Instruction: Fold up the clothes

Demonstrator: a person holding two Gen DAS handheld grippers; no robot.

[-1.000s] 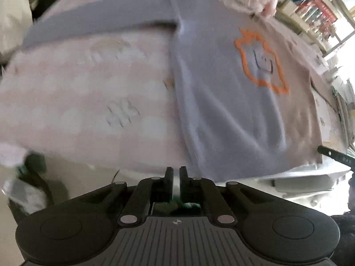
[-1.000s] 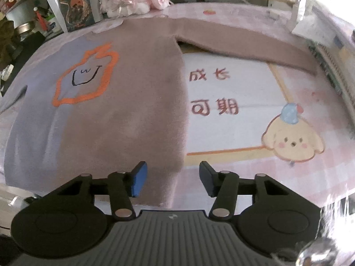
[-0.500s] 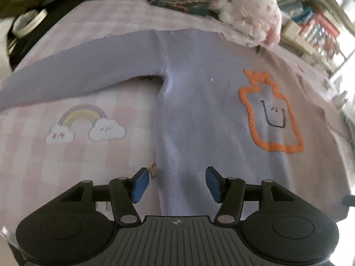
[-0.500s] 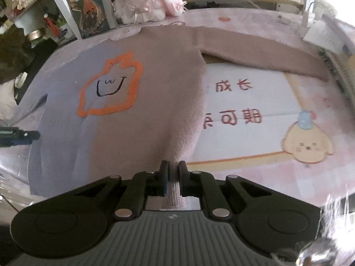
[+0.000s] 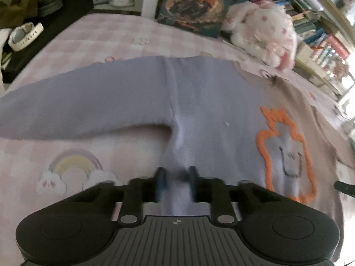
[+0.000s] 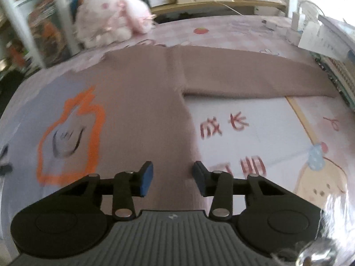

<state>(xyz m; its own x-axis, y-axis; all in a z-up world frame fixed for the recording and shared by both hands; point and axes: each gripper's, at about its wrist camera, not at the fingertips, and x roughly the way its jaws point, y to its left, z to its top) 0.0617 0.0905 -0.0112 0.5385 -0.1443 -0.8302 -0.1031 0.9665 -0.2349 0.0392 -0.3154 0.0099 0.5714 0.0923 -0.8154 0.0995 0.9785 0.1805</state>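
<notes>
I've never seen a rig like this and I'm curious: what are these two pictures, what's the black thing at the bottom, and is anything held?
No robot here: a person holds a two-finger gripper in each hand, each with a wide-angle camera looking along its fingers. The black shape is that gripper. One picture is from the left gripper, the other from the right gripper. Both show one sweater, half lilac, half brown, with an orange outlined figure, spread on a pink checked cover; a plush toy sits behind. The left gripper's jaws are closing on a pinch of lilac fabric; the right's are opening, fabric between them but ungripped.
</notes>
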